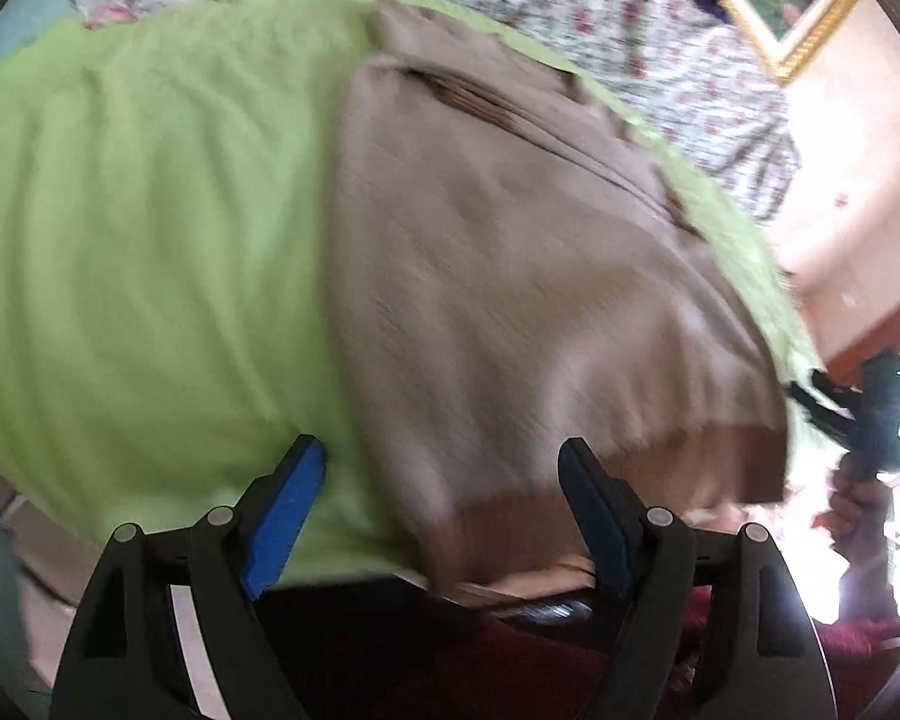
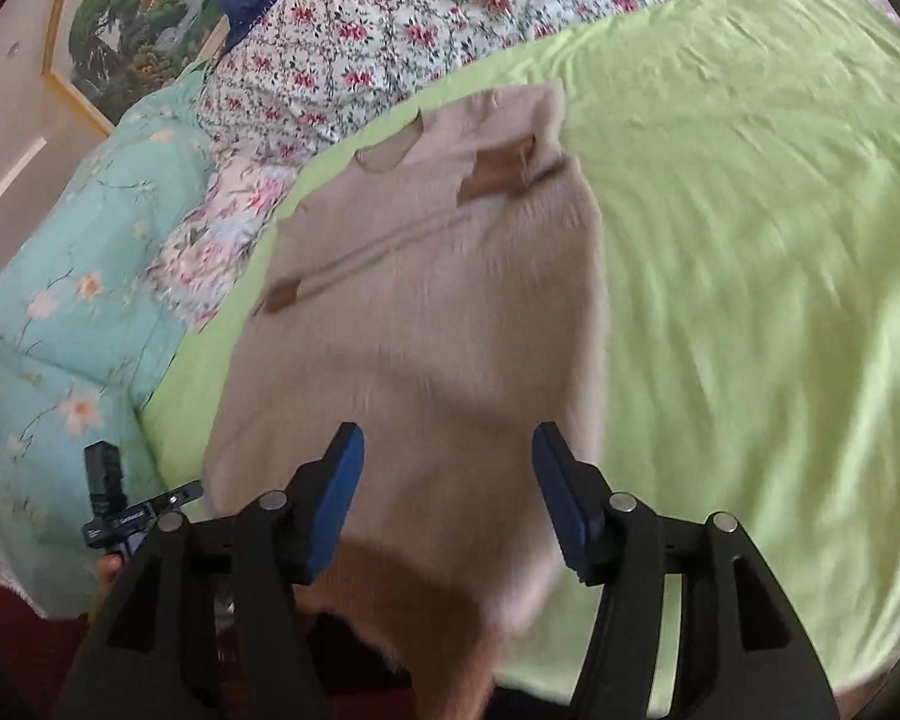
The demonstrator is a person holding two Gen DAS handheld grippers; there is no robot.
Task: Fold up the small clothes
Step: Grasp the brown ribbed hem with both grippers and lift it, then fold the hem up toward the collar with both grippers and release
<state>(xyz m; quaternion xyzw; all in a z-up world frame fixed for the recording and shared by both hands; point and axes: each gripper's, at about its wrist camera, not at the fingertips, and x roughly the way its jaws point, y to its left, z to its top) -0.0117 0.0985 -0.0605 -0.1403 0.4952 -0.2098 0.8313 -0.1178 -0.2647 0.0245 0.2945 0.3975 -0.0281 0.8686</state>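
A small beige knitted sweater with darker brown hem and cuffs lies flat on a lime green sheet. Its sleeves are folded across the chest, as the right wrist view shows. My left gripper is open and empty, just above the brown hem at the near edge. My right gripper is open and empty, over the lower part of the sweater near its hem. The other gripper and the hand holding it show at the right edge of the left wrist view.
The green sheet covers a bed. A floral quilt lies behind it, and a teal flowered pillow lies to the left. A framed picture leans at the back. Dark red fabric lies below the bed edge.
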